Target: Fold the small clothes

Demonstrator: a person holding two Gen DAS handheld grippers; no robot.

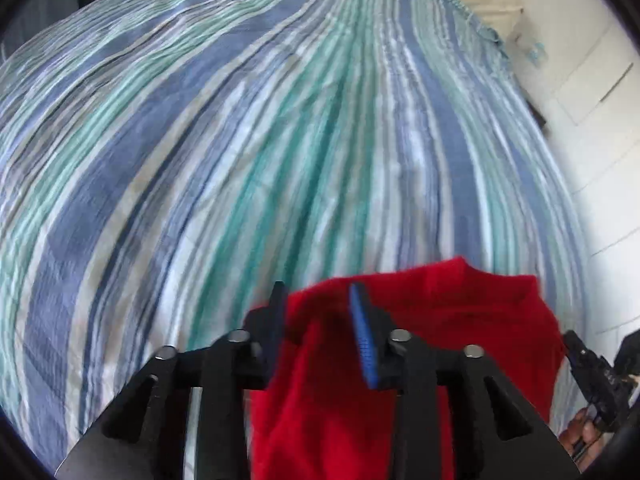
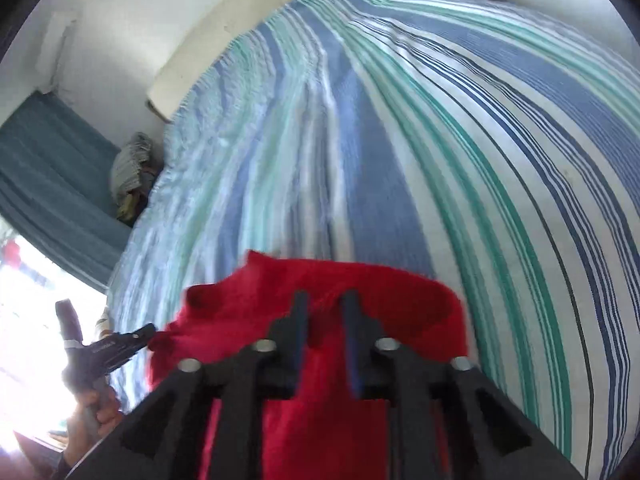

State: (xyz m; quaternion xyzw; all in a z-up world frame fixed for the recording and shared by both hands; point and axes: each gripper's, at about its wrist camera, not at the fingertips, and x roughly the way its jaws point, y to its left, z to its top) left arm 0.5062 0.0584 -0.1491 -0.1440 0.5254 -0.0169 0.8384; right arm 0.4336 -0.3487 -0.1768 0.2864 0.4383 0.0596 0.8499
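A red garment (image 1: 460, 320) lies bunched on the striped bedspread (image 1: 240, 140), close under both grippers. My left gripper (image 1: 318, 312) hovers over its left part with the jaws apart; red cloth shows behind the gap and neither pad presses on it. The right gripper's body (image 1: 592, 368) shows at the far right edge. In the right wrist view the red garment (image 2: 400, 300) fills the lower middle. My right gripper (image 2: 325, 320) stands over it with a narrower gap, and nothing is pinched. The left gripper's body (image 2: 120, 344) and a hand (image 2: 92, 412) show at the lower left.
The blue, teal and white striped bedspread (image 2: 440, 160) stretches away ahead. A cream pillow (image 2: 224, 40) lies at the far edge by a white wall (image 1: 592, 80). A blue curtain (image 2: 52, 168) and a small heap of clothes (image 2: 130, 164) are beside the bed.
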